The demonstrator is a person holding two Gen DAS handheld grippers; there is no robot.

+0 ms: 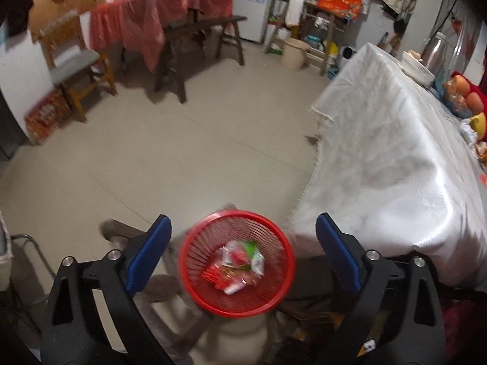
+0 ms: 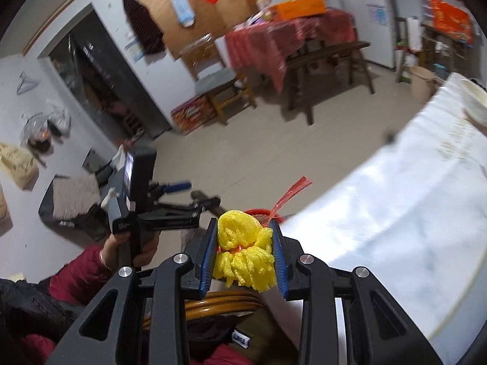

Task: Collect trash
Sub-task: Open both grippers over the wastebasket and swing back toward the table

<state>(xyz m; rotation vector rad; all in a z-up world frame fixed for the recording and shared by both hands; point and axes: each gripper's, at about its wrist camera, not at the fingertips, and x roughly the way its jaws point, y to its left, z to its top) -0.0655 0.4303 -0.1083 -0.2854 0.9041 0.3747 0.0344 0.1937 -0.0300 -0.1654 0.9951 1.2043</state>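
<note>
A red mesh basket (image 1: 190, 263) sits low beside the white-clothed table (image 1: 395, 152), with crumpled wrappers (image 1: 240, 261) inside it. My left gripper (image 1: 243, 219) hovers over the basket, its blue pads (image 1: 149, 255) wide apart with nothing between them. In the right wrist view, my right gripper (image 2: 244, 223) is shut on a wad of yellow foam netting (image 2: 243, 252) with a red strip (image 2: 292, 191) sticking up from it. Just behind the wad, part of the basket's red rim (image 2: 258, 212) shows. The left gripper (image 2: 194, 193) appears there too, held by a hand (image 2: 121, 243).
A red-clothed table (image 1: 158, 9), a dark wooden bench (image 1: 197, 30) and a wooden chair (image 1: 76, 67) stand at the far wall. A beige bucket (image 1: 293, 53) is near the shelves. Fruit (image 1: 465, 97) and a bowl (image 2: 474, 103) lie on the white table. Bare floor (image 1: 182, 158) stretches between.
</note>
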